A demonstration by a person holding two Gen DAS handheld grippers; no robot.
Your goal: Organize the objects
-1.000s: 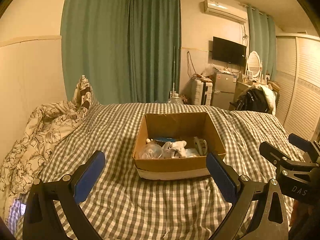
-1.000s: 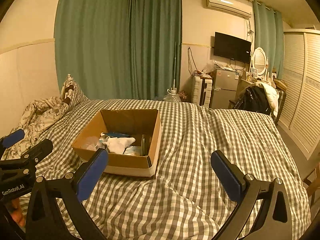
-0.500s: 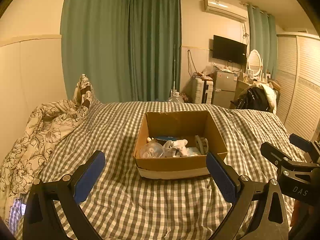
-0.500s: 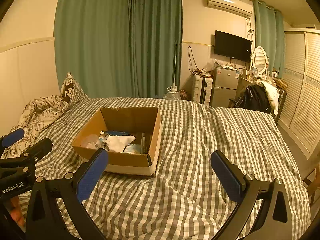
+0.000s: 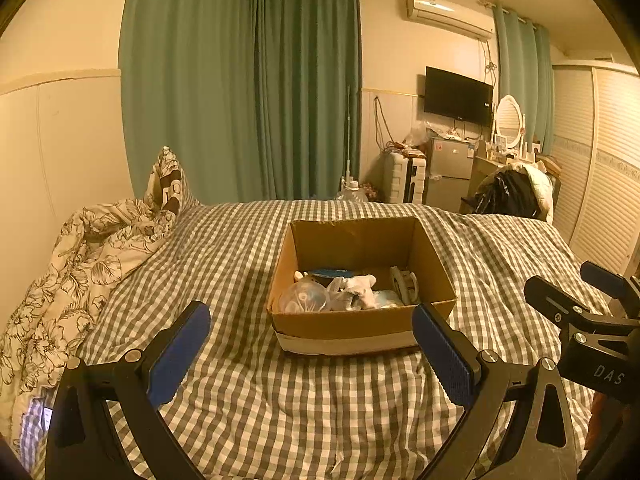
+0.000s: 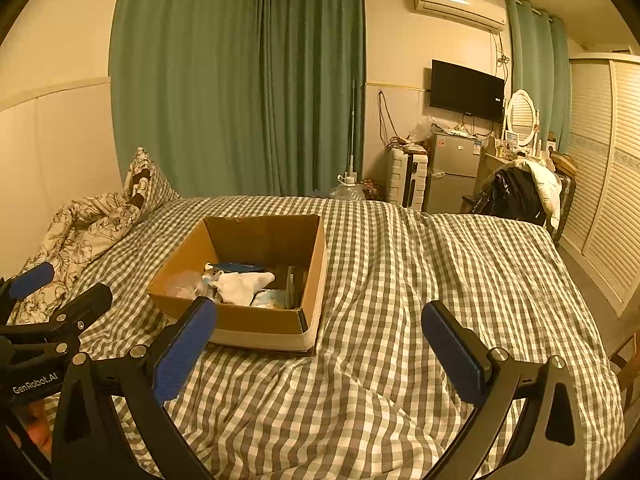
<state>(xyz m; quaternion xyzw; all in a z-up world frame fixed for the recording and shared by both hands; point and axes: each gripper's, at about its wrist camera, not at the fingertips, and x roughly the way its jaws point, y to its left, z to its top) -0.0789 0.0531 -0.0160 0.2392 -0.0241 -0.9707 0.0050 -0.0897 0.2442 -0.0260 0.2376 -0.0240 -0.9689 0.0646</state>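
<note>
An open cardboard box (image 5: 352,322) (image 6: 256,324) sits on the checked bed cover. Inside lie a clear plastic ball (image 5: 304,298), a white cloth (image 5: 356,286) (image 6: 242,284), a tape roll (image 5: 404,280) and a blue flat item (image 5: 328,272) (image 6: 238,267). My left gripper (image 5: 312,348) hovers open just short of the box's near wall, nothing between its blue pads. Right of the box, my right gripper (image 6: 318,350) is open and empty above the cover; in the left wrist view it shows at the right edge (image 5: 580,304).
A floral duvet and pillow (image 5: 100,240) are heaped at the bed's left. Beyond the bed stand green curtains, a small fridge (image 5: 450,172), a chair with dark clothes (image 5: 508,196) and louvred wardrobe doors (image 6: 600,200) on the right.
Both grippers have edged slightly forward and up; the box looks a little nearer. Nothing has been grasped or released.
</note>
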